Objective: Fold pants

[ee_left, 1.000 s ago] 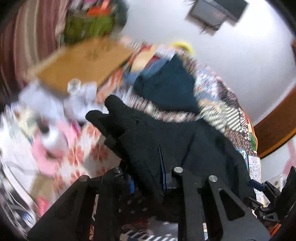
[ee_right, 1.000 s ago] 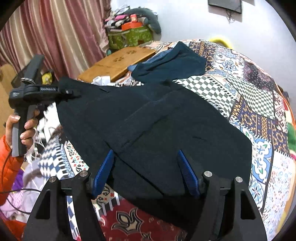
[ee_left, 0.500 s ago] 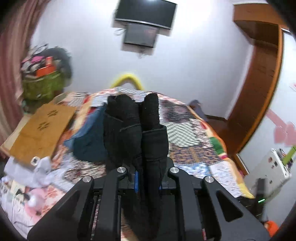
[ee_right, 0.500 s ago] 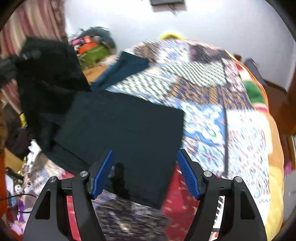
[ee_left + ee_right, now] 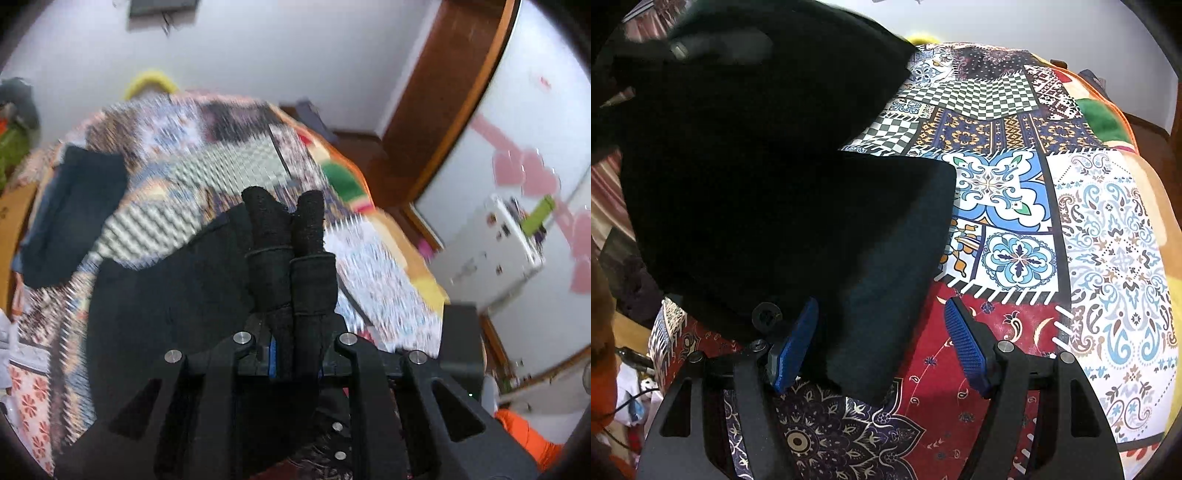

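Note:
Black pants (image 5: 886, 221) lie partly folded on the patchwork bedspread (image 5: 1108, 240). One part of them is lifted and hangs dark across the upper left of the right wrist view (image 5: 746, 122). My left gripper (image 5: 295, 350) is shut on that cloth, and two bunched black ends (image 5: 291, 243) stick up between its fingers. Below it, the rest of the pants (image 5: 155, 314) spreads over the bed. My right gripper (image 5: 881, 347) stands open just above the near corner of the folded pants. Its blue pads (image 5: 964, 347) touch nothing.
A dark blue garment (image 5: 74, 206) lies at the bed's far left. A wooden door frame (image 5: 461, 92) and a white box (image 5: 491, 251) stand to the right of the bed. A striped curtain (image 5: 605, 192) hangs at the left. An orange sleeve (image 5: 528, 439) shows low right.
My left gripper has swung the held end of the pants from the bed's left side across over the laid part. The right gripper stayed open and shifted toward the pants' near right corner.

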